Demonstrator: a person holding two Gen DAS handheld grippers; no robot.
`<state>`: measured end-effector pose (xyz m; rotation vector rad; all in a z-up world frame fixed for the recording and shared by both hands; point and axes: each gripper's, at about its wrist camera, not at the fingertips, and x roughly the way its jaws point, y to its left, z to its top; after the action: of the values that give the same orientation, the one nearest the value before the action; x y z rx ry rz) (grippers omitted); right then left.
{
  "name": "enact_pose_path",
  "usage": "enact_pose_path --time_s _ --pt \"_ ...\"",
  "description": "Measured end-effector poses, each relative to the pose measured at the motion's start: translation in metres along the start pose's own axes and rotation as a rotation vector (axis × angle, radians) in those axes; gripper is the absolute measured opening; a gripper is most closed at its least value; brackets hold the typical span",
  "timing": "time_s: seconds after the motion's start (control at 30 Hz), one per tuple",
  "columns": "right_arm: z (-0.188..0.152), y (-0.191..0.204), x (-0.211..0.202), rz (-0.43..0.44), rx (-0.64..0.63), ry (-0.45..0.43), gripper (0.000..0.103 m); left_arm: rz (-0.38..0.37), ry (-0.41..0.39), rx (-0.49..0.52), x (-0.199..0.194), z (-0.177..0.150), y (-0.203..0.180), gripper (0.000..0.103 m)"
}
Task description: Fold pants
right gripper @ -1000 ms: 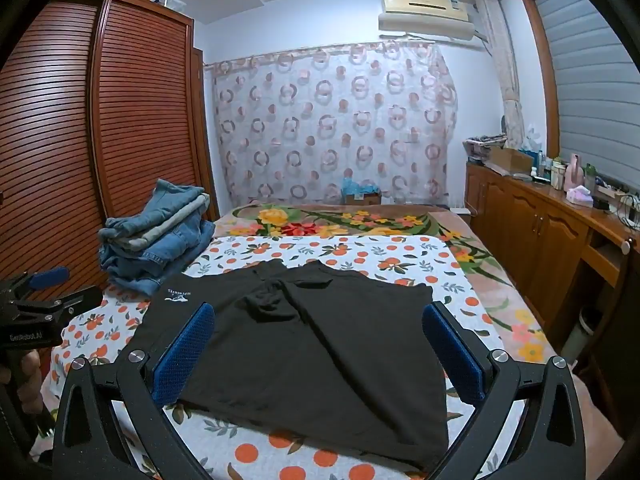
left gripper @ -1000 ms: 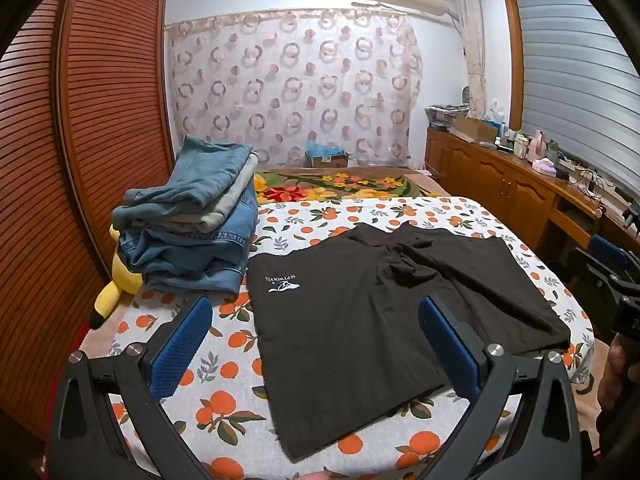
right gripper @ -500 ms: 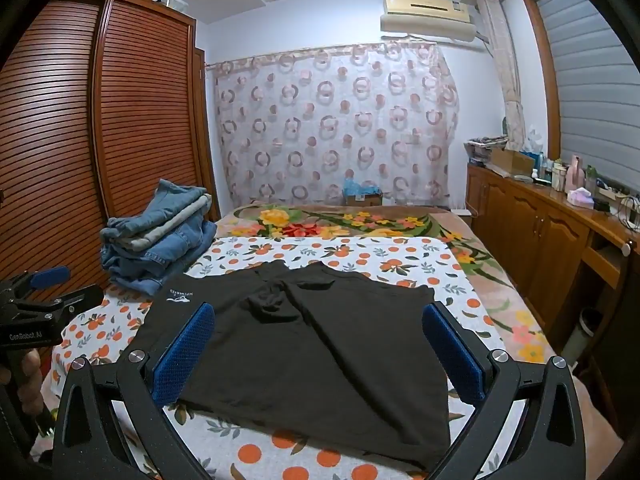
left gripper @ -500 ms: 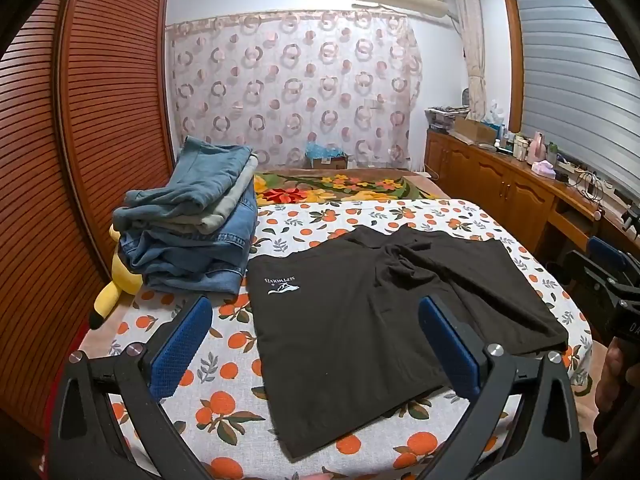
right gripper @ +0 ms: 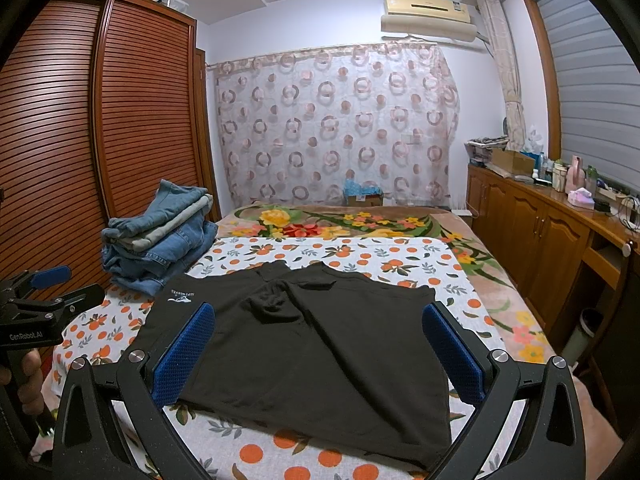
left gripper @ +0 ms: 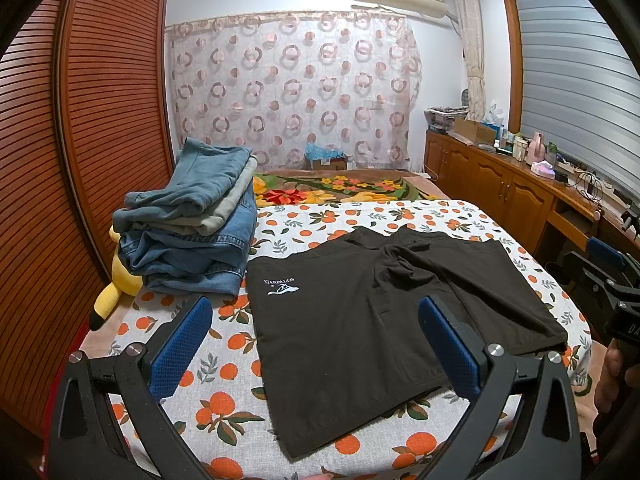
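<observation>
Where gripper [right gripper: 318,344] hovers, pants [right gripper: 320,344] lie.

Pants [left gripper: 380,320] lie spread flat on the bed [left gripper: 332,220], at centre. A stack of folded jeans [left gripper: 188,236] sits on the bed at 10 o'clock from the pants, just beside their printed corner. A plush toy [left gripper: 116,288] lies at the stack's 8 o'clock, partly under it. A wardrobe [left gripper: 92,128] stands at 9 o'clock beside the bed. A curtain [left gripper: 292,92] hangs behind the bed at 12 o'clock, with a box [left gripper: 326,158] before it. A cabinet row [left gripper: 508,188] runs at 3 o'clock.
</observation>
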<state>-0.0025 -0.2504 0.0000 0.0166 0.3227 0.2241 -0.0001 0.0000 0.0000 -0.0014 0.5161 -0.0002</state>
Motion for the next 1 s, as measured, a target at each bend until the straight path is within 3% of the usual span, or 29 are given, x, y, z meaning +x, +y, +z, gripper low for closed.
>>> enact_pose_path --time_s 1.0 --pt "0.0007 0.0013 -0.0009 0.002 0.003 -0.003 0.103 0.002 -0.008 0.001 -0.0003 0.0000 0.0001 0.103"
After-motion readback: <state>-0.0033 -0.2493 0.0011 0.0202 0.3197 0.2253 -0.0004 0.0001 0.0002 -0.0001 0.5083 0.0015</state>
